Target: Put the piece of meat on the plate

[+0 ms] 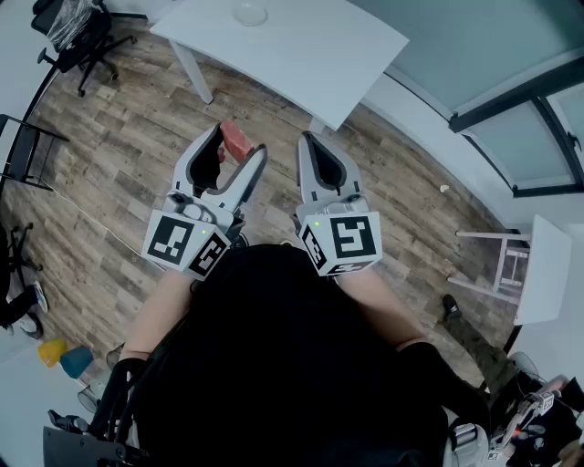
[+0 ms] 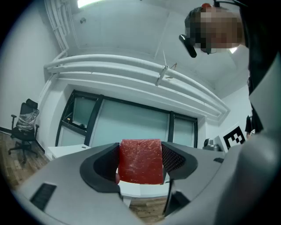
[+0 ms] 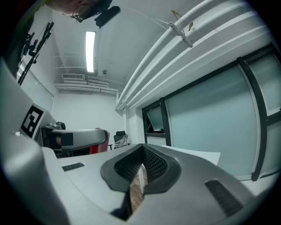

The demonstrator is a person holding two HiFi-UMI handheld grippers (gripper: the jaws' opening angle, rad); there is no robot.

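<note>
Operator: Jaws status, both sides?

Guide: Your left gripper [image 2: 141, 163] has its jaws spread wide and clamped on the piece of meat [image 2: 139, 154]. One black pad bears on each side edge. Your right gripper [image 3: 141, 166] has its jaws pressed together at the tips, with nothing between them.

Operator: Materials and surfaces?

Guide: Both gripper bodies are smooth grey plastic with rounded shoulders. The pads [image 2: 174, 158] carry a fine mesh texture. The meat is a flat, thick slab with straight-cut edges. It is deep red with faint pale marbling, and its surface is matte.

Operator: Orientation of the slab?

Guide: In your left gripper view the broad face stands upright and faces back toward the camera. That face is close to square, only slightly taller than wide, so it shows no marked long axis. The top edge runs level from jaw to jaw.

Operator: Location?

Guide: In your head view the meat [image 1: 235, 137] sits between the tips of the left gripper [image 1: 240, 144]. It is held in the air over the wood-plank floor [image 1: 119, 164], near the edge of the white table [image 1: 310, 55]. The plate [image 1: 249, 14], small and round, lies on the table's far part, well apart from the meat. Your right gripper [image 1: 306, 139] is held just beside the left.
</note>
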